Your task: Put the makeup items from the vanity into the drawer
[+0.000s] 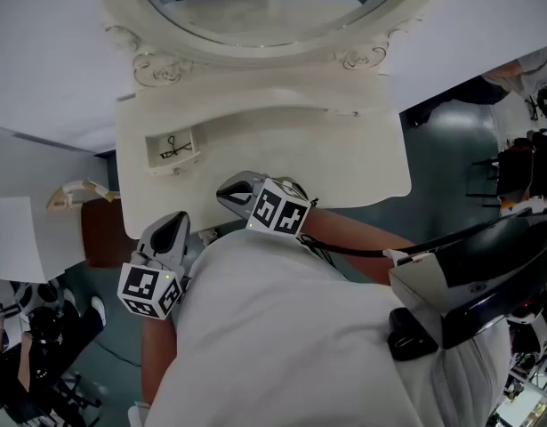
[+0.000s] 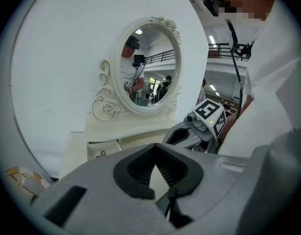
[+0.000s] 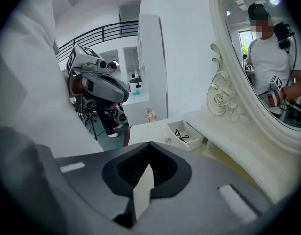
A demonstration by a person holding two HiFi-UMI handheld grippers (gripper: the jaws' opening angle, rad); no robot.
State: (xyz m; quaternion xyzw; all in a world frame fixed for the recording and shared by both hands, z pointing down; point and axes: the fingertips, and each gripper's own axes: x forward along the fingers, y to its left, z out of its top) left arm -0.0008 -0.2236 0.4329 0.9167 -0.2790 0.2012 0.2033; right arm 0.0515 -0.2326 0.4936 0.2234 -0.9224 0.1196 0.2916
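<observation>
Okay, both tools were held low at the near edge of the vanity (image 1: 255, 163), tight against the person's white shirt (image 1: 282, 327). The left gripper (image 1: 175, 223) was at the near-left corner of the vanity top, with its marker cube (image 1: 151, 290) closer to the body. The right gripper (image 1: 230, 189) was just to its right over the near edge, pointing left. In the left gripper view the jaws were pressed together at the tips with nothing between them. The right gripper view showed the same: jaws closed tip to tip and empty. A small drawer (image 1: 177, 162) at the left of the vanity stood pulled open. A thin black makeup item (image 1: 172, 147) lay on the drawer floor; it looked like bent wire, and its exact type could not be told. The left gripper was on the near side of the drawer, apart from it and not touching, and the right gripper was further to the right. An oval mirror (image 1: 255, 25) with a carved cream frame stood at the far side of the vanity, and it reflected the person and the tools. Each gripper view also caught the other gripper off to one side.
</observation>
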